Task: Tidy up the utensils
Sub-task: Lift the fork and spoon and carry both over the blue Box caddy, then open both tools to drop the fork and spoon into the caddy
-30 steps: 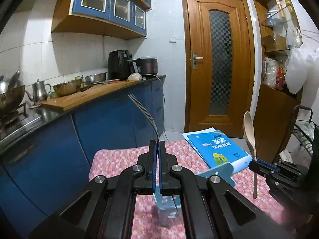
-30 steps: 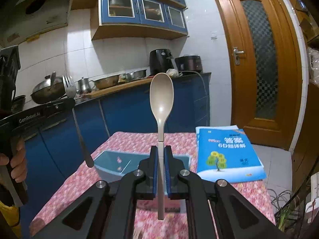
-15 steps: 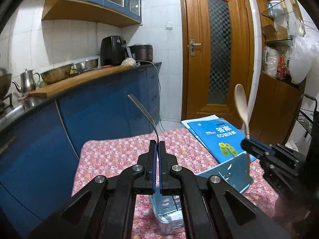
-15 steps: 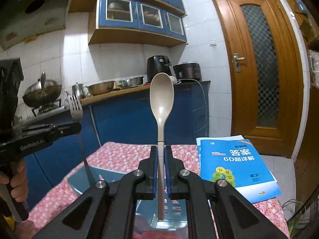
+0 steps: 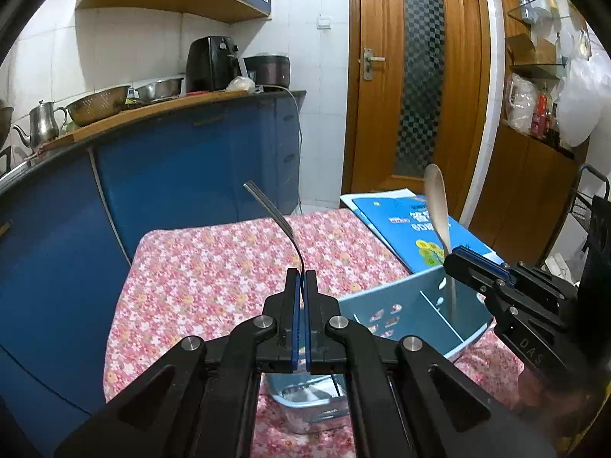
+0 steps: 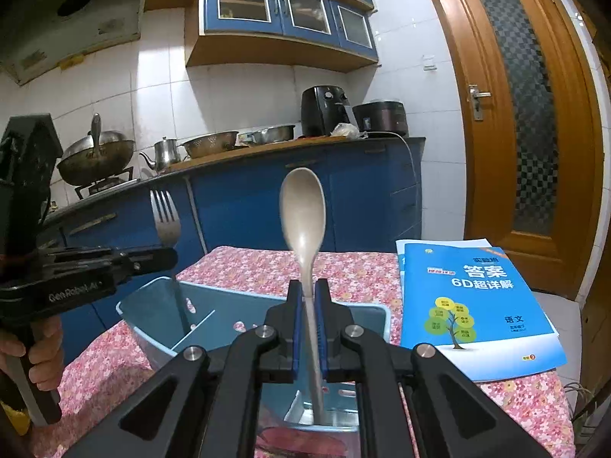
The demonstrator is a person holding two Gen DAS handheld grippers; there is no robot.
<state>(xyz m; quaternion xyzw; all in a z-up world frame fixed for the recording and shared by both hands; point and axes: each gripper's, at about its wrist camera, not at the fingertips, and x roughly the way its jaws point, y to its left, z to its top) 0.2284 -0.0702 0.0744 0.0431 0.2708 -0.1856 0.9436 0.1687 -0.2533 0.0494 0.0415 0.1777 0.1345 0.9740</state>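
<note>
A light blue utensil holder (image 6: 214,324) (image 5: 404,305) with inner dividers stands on the floral tablecloth. My left gripper (image 5: 301,278) (image 6: 168,257) is shut on a metal fork (image 5: 275,217) (image 6: 165,217), tines up, with the handle dipping into the holder's left compartment. My right gripper (image 6: 308,288) (image 5: 454,257) is shut on a beige spoon (image 6: 303,213) (image 5: 438,202), bowl up; its handle reaches down into the holder's right compartment. A hand (image 6: 42,347) grips the left tool's handle.
A blue workbook (image 6: 473,297) lies on the table (image 5: 214,263) right of the holder. Blue kitchen cabinets (image 5: 172,175) with pots and appliances run along the left. A wooden door (image 5: 416,84) stands behind. A black wire rack (image 5: 588,206) is at the right.
Both grippers have sunk toward the holder. The fork and spoon handles, earlier above it, now reach inside its compartments. Both grips stay shut.
</note>
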